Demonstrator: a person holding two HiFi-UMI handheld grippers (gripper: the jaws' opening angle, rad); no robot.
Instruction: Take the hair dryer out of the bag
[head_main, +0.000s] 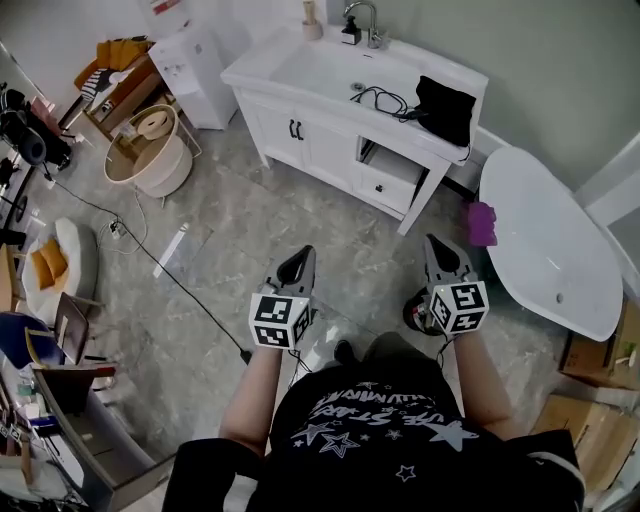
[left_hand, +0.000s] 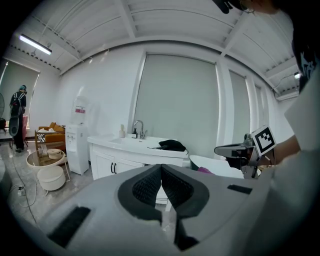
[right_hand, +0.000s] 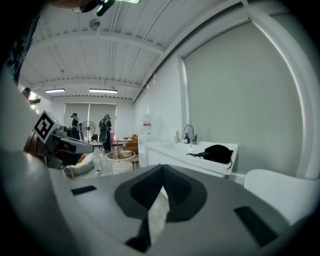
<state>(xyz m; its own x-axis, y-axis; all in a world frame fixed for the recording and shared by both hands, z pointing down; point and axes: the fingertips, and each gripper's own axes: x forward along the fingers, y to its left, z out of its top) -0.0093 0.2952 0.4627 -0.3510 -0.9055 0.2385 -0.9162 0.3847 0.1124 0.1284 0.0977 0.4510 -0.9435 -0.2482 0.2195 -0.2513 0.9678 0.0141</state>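
- My left tongs (head_main: 303, 254) are closed, pads pressed together with nothing between them; the left gripper view (left_hand: 161, 169) shows the two ribbed pads meeting at the tip.
- My right tongs (head_main: 434, 243) are closed and empty as well, and the right gripper view (right_hand: 162, 169) shows their pads meeting in one line.
- Both tongs are held out side by side, apart from each other, over the floor well short of the desk (head_main: 325, 145) and pointing toward it.
- The bag (head_main: 445, 108) is black and lies on the right end of the desk top.
- I cannot see the dryer itself in any view.
- A black cord (head_main: 385, 100) lies looped on the desk top between the bag and the basin (head_main: 320, 65), and it reaches the bag's left side.
- The basin takes up the left half of the desk top. The tap (head_main: 362, 18) stands at the desk's back edge, and a small bottle (head_main: 311, 20) stands left of the tap.
- A white bathtub (head_main: 550, 240) stands right of the desk, with a purple thing (head_main: 481, 222) on the floor between the tub and the desk's right leg.
- A water dispenser (head_main: 195, 75) stands just left of the desk.
- In the right gripper view, two people (right_hand: 106, 131) stand far off, left of the desk.
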